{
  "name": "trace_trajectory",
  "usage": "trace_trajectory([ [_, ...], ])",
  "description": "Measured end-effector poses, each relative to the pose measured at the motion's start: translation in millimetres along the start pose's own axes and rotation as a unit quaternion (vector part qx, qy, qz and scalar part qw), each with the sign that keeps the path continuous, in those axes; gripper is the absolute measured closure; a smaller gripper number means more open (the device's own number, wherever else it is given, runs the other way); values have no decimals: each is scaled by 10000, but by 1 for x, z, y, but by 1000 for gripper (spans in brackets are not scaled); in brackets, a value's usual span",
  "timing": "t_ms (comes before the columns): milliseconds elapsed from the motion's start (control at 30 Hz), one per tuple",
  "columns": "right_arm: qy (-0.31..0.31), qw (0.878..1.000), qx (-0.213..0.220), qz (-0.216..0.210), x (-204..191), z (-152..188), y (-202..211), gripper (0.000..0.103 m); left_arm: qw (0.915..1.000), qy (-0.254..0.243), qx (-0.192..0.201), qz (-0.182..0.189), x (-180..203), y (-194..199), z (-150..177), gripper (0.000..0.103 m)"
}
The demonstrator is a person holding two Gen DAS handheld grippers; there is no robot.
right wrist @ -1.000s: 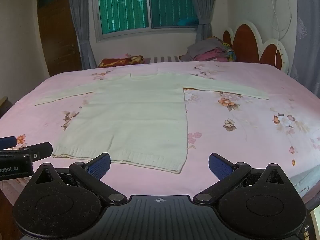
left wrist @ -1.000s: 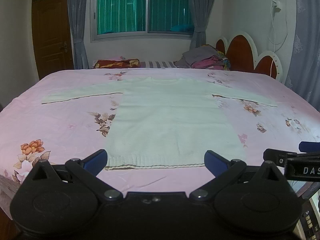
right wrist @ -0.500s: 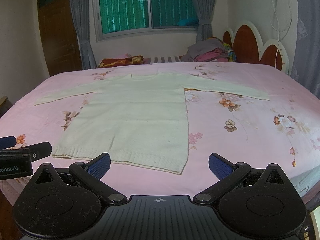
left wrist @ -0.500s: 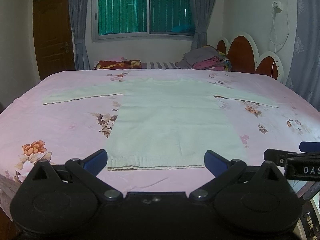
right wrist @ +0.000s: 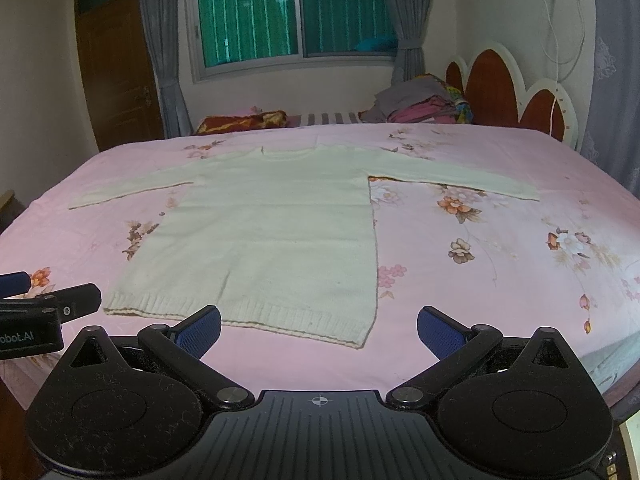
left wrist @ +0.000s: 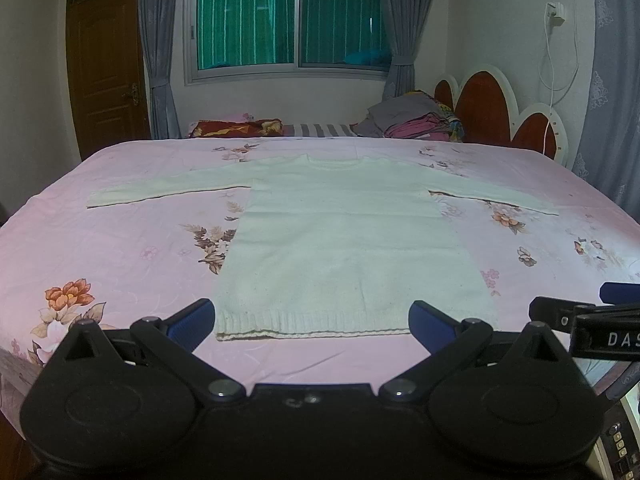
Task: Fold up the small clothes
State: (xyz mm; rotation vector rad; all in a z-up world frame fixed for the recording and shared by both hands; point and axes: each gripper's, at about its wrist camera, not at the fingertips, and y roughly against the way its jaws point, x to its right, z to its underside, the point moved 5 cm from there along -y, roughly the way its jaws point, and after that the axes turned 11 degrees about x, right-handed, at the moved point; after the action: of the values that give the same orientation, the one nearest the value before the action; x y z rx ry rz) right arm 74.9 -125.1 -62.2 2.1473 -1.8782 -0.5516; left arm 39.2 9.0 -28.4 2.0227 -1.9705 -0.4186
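Observation:
A cream knit sweater (left wrist: 344, 240) (right wrist: 272, 232) lies flat on the pink floral bedsheet, both sleeves spread out sideways and the ribbed hem toward me. My left gripper (left wrist: 312, 322) hovers open just short of the hem, nothing between its blue pads. My right gripper (right wrist: 319, 330) is open too, near the hem's right corner, holding nothing. In each wrist view the other gripper shows at the side edge.
The bed (left wrist: 120, 248) fills most of the view, its near edge right below the grippers. A pile of clothes (left wrist: 412, 122) and a red pillow (left wrist: 236, 128) lie at the far side by the headboard (left wrist: 500, 116). A door stands far left.
Both views shift slightly: the sweater hem sits a touch closer and more centred. Both grippers stay open and empty.

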Motion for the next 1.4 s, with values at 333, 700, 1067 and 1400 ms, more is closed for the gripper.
trace_trajectory([
  [333,20,10000,12,-4,-1,0,1,0,10000,21,1,-13,-4,1,-2,0],
  [700,28,10000,11,1,-1,0,1,0,10000,17,17,-32,-2,1,-2,0],
  [1067,34,10000,18,3,-1,-1,1,0,10000,19,12,-34,-2,1,-2,0],
  [1400,29,10000,5,1,-1,-2,0,0,10000,54,5,-43,-5,1,-1,0],
])
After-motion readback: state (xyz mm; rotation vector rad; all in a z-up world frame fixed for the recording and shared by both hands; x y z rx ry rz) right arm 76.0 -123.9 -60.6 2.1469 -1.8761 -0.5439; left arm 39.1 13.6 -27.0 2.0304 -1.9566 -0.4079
